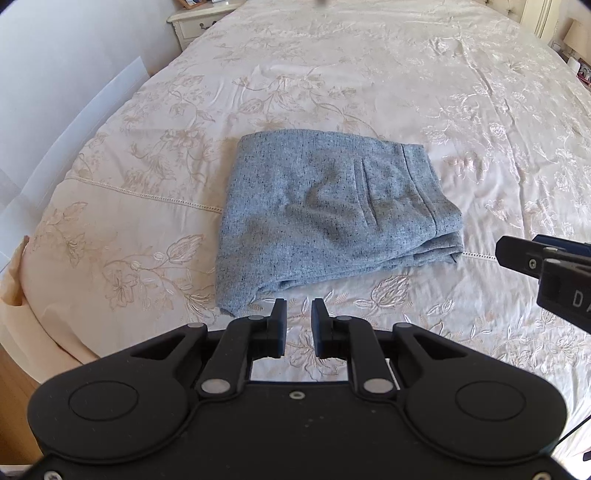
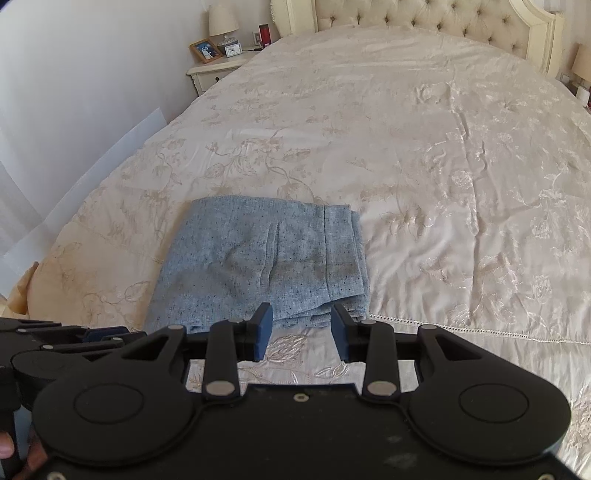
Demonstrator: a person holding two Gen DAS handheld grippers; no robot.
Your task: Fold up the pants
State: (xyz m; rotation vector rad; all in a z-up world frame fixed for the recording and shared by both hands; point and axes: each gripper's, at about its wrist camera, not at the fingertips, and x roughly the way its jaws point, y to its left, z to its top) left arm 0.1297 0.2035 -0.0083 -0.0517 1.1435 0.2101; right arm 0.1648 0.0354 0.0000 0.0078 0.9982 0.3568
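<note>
The grey-blue speckled pants (image 1: 332,210) lie folded into a compact, thick rectangle on the cream embroidered bedspread (image 1: 406,92). My left gripper (image 1: 299,306) hovers just in front of the bundle's near edge; its jaws stand a narrow gap apart with nothing between them. In the right wrist view the pants (image 2: 258,266) sit left of centre, and my right gripper (image 2: 301,314) is open wide over the near right corner, holding nothing. Each gripper shows in the other's view: the right gripper (image 1: 546,266) at the right edge, the left gripper (image 2: 74,336) at the lower left.
A tufted headboard (image 2: 424,18) closes the far end of the bed. A nightstand (image 2: 214,70) with a lamp (image 2: 222,22) and a photo frame (image 2: 205,50) stands at the far left. A white panel (image 1: 74,122) leans against the left wall.
</note>
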